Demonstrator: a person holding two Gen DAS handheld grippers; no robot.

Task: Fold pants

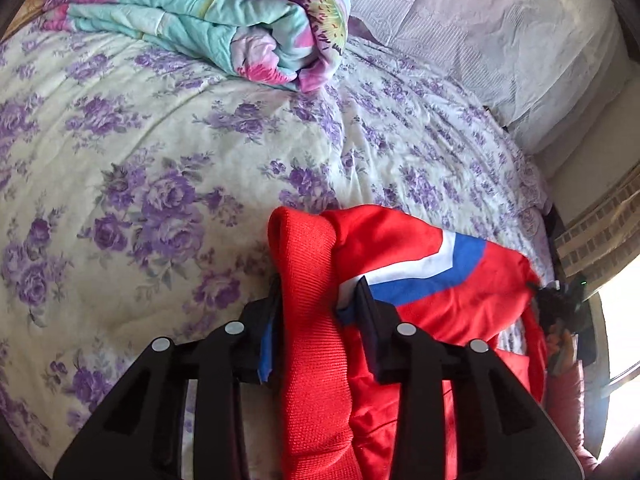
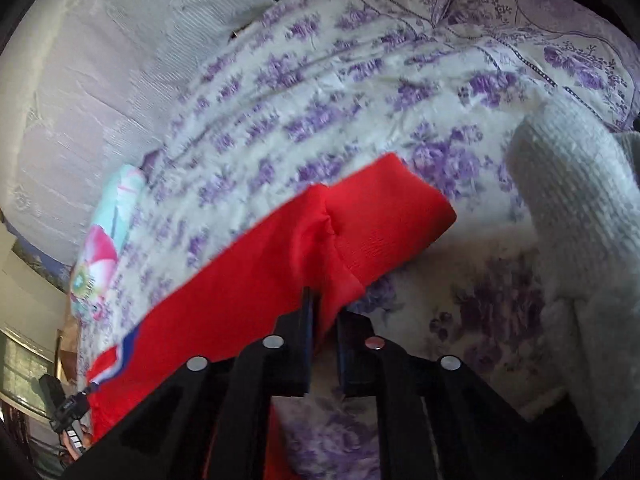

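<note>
The red pants (image 1: 420,308) with a blue and white stripe (image 1: 424,268) hang lifted over the floral bed sheet (image 1: 160,160). In the left wrist view my left gripper (image 1: 320,300) is shut on a ribbed red band (image 1: 312,272) that fills the gap between its fingers. In the right wrist view my right gripper (image 2: 326,316) is shut on a thin fold of the red pants (image 2: 248,280), just below a ribbed red end (image 2: 384,216). The cloth stretches between the two grippers. The lower part of the pants is hidden behind the gripper bodies.
A folded turquoise and pink quilt (image 1: 200,12) lies at the far side of the bed. A white lace pillow (image 1: 500,32) rests along the head end. A white knitted cloth (image 2: 580,220) sits to the right of the right gripper. The bed edge and a bright window (image 1: 624,320) lie at the right.
</note>
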